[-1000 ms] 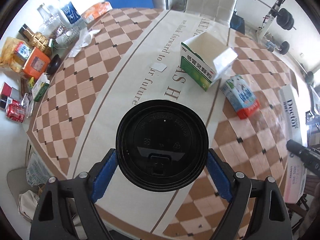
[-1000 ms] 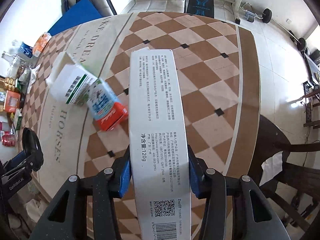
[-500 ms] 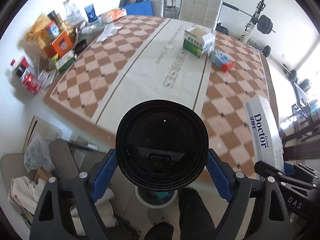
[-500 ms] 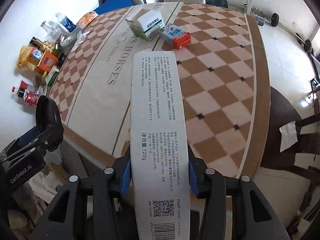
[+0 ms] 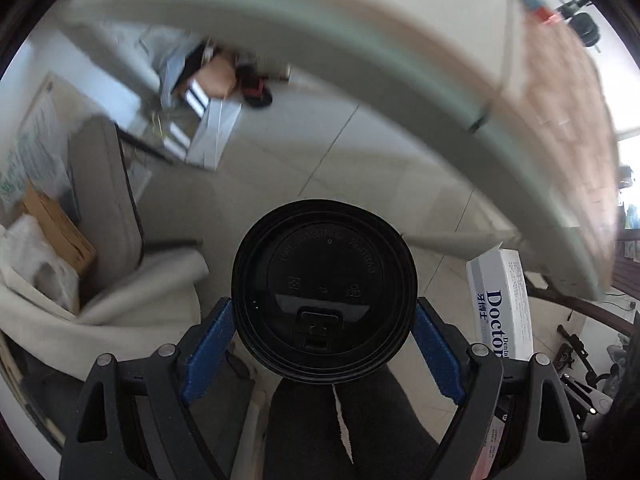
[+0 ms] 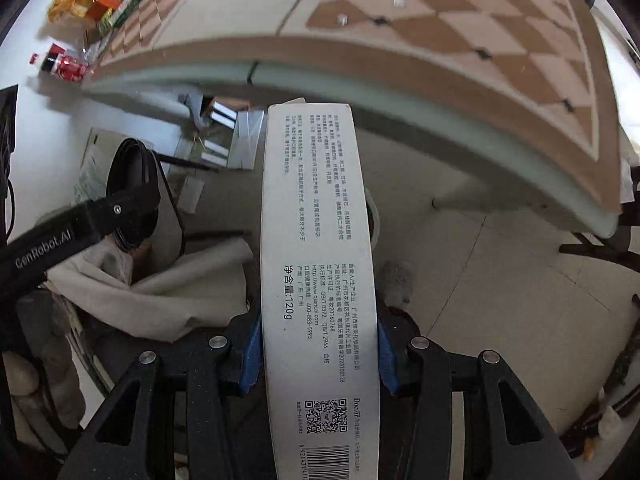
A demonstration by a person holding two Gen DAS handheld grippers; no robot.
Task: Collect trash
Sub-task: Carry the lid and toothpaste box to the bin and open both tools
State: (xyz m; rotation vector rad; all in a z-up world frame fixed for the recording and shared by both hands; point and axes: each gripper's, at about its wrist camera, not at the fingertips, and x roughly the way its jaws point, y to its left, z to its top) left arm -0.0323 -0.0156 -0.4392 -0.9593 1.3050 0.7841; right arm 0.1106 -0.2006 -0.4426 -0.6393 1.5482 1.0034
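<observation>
My left gripper (image 5: 322, 344) is shut on a paper cup with a black lid (image 5: 324, 290), held above the tiled floor beside the table. My right gripper (image 6: 316, 344) is shut on a long white toothpaste box (image 6: 316, 264), also off the table and over the floor. The box also shows in the left wrist view (image 5: 502, 304), at the right. The left gripper with the cup lid shows edge-on in the right wrist view (image 6: 128, 196), at the left. Behind the box a round rim (image 6: 370, 216) is partly hidden; I cannot tell what it is.
The checkered table (image 6: 440, 52) curves across the top, its edge above both grippers. Snack packs and a red can (image 6: 66, 68) lie at its far left. A grey chair with cloth (image 5: 112, 216) and cardboard (image 5: 56, 224) stand at the left. Dark trouser legs (image 5: 344, 432) show below the cup.
Both grippers have pulled back off the table and tilted down toward the floor, still holding the cup and the box. The table top has swung up out of most of the view.
</observation>
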